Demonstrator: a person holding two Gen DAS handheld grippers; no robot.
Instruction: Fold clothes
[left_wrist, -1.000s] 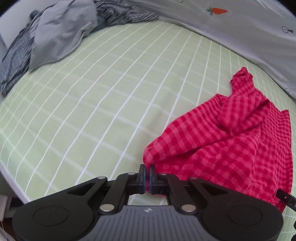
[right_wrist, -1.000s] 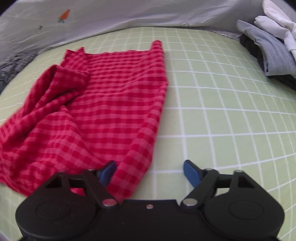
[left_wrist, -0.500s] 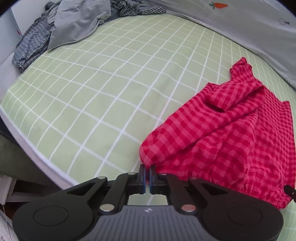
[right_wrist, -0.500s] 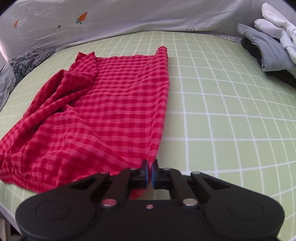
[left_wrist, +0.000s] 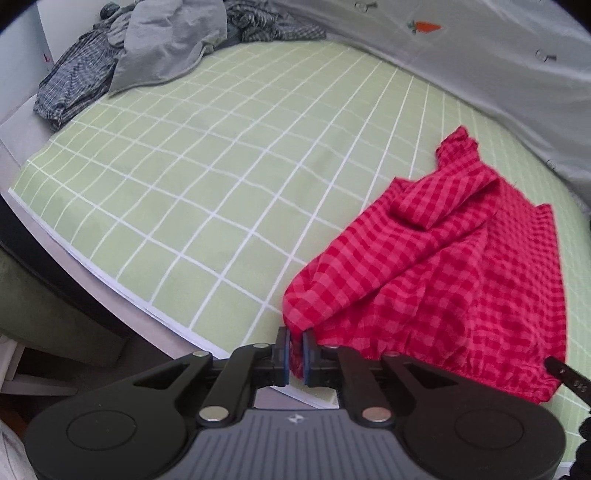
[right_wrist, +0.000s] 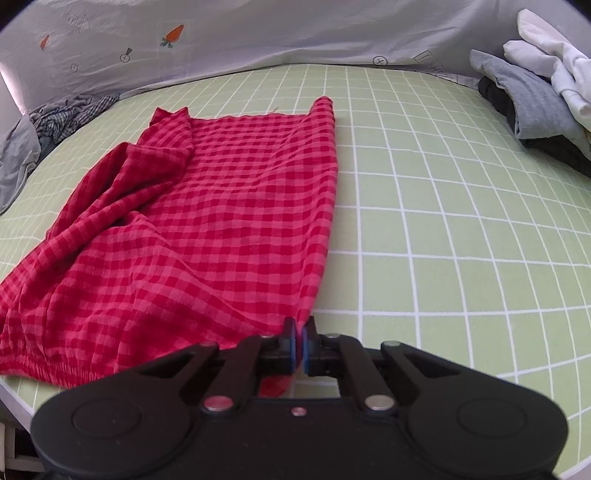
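A red checked garment (right_wrist: 207, 229) lies spread on the green grid bed sheet (right_wrist: 443, 229), with its far left part crumpled. It also shows in the left wrist view (left_wrist: 443, 280). My left gripper (left_wrist: 295, 343) is shut on the garment's near left corner, lifted at the bed's front edge. My right gripper (right_wrist: 298, 339) is shut on the near right corner, with a bit of red cloth hanging below the fingers.
A heap of grey and checked clothes (left_wrist: 140, 62) lies at the far left of the bed. A stack of grey, black and white clothes (right_wrist: 535, 99) sits at the far right. A grey cover with carrot prints (right_wrist: 221, 40) runs along the back.
My right gripper went from open beside the garment's edge to shut on its corner. Both grippers have pulled back toward the bed's front edge and the cloth has stretched flatter.
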